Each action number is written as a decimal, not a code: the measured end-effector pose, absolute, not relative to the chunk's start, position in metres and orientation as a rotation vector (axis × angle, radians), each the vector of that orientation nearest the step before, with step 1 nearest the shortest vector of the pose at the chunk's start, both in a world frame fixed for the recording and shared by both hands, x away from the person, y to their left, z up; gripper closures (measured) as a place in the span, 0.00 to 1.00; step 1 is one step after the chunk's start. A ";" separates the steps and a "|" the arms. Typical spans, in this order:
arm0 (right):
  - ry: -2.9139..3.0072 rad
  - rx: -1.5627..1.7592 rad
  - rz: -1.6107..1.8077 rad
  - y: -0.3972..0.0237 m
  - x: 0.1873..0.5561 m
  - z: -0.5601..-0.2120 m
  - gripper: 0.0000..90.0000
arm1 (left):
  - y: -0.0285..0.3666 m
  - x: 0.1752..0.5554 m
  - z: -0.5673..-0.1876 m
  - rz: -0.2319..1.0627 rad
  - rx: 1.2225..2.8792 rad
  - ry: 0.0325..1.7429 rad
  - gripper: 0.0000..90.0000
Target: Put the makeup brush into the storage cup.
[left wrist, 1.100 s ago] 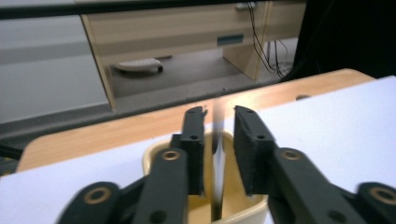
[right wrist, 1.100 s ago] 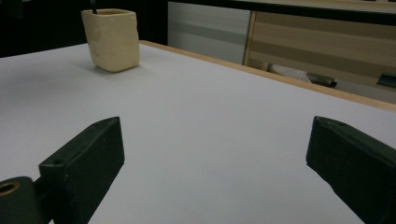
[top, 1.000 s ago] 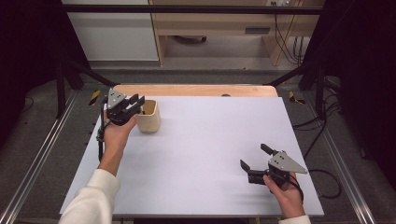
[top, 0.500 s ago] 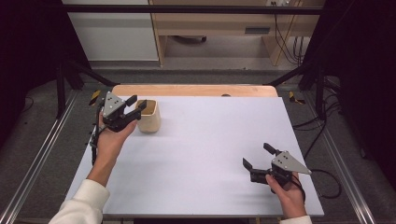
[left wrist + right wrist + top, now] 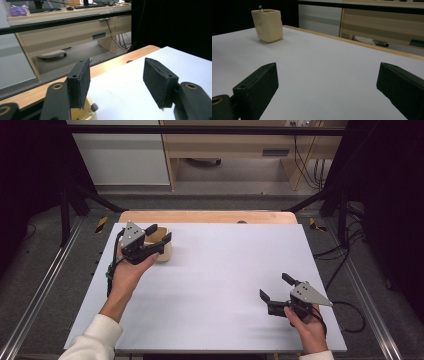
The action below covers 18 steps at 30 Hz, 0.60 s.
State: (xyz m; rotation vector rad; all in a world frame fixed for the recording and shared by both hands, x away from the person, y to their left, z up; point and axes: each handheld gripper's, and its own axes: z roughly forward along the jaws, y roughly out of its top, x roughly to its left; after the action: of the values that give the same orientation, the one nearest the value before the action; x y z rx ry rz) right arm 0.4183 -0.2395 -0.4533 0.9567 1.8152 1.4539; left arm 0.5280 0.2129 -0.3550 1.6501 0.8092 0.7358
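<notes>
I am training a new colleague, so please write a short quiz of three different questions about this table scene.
1. True or false: the left tongs are clamped on the cream-coloured cup.
2. Which tongs are nearer to the cup? A) left B) right
3. Fill in: the right tongs are ____, with nothing between their jaws.

Key: 1. False: their jaws have just been opening and stand apart above the cup, with nothing between the pads. 2. A. 3. open; they are over the bare white table top.
</notes>
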 end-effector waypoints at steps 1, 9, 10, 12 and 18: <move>1.815 0.956 1.454 -0.240 0.418 -0.453 0.05 | 0.213 0.528 -0.355 0.730 1.646 0.810 0.42; 1.814 0.963 1.446 -0.240 0.419 -0.454 0.04 | 0.209 0.530 -0.356 0.672 1.629 0.833 0.27; 1.812 0.971 1.446 -0.240 0.419 -0.454 0.04 | 0.208 0.530 -0.356 0.659 1.627 0.839 0.23; 1.812 0.970 1.444 -0.240 0.419 -0.454 0.04 | 0.205 0.530 -0.356 0.649 1.636 0.844 0.18; 1.811 0.969 1.446 -0.240 0.419 -0.454 0.05 | 0.193 0.526 -0.359 0.622 1.686 0.783 0.04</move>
State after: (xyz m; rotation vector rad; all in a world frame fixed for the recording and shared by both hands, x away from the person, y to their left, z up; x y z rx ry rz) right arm 0.4193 -0.2398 -0.4538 0.9685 1.8107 1.4464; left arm 0.5263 0.1927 -0.3588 1.6862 0.7826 0.6219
